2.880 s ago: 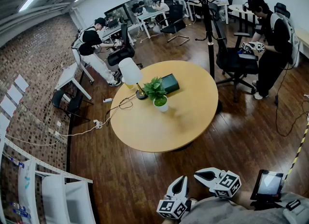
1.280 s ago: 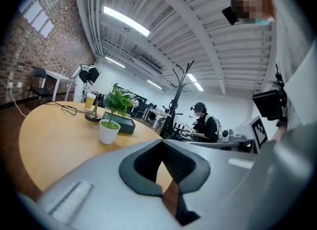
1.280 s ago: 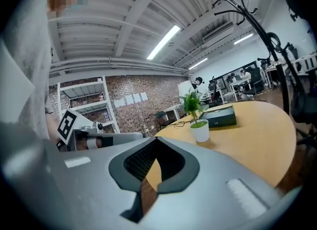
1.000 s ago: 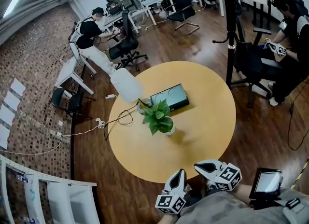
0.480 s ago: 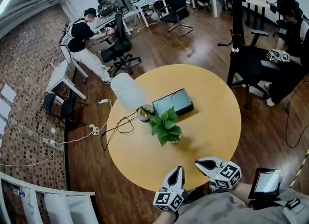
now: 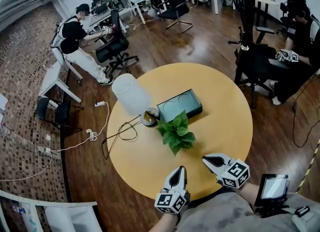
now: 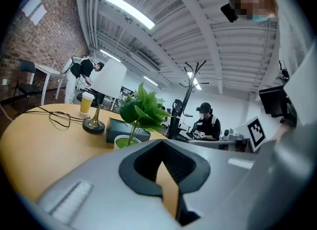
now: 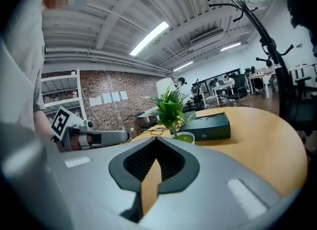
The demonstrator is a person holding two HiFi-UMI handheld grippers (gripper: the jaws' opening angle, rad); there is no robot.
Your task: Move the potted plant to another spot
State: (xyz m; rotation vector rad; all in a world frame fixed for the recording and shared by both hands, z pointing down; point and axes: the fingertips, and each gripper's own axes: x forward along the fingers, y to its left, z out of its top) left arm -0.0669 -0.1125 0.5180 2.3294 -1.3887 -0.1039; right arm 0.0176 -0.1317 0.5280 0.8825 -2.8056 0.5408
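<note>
Claws: two; left claw [image 6: 179,168] and right claw [image 6: 205,158], both closed on nothing, over the round worktop's [image 6: 225,121] near edge.
Plant: one potted plant [image 6: 177,133], mid-worktop; from above, leaves hide its pot.
Beyond: one lamp [image 6: 131,95], one dark box [image 6: 179,105].

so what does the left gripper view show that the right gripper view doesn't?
Left gripper view only: the lamp's brass base and, just left of its stem, a cup of orange drink.

Right gripper view only: a white shelf unit against the brick wall.

Both: the potted plant, the dark box behind it and the round table. The left gripper and right gripper each show shut jaws with nothing between them.
</note>
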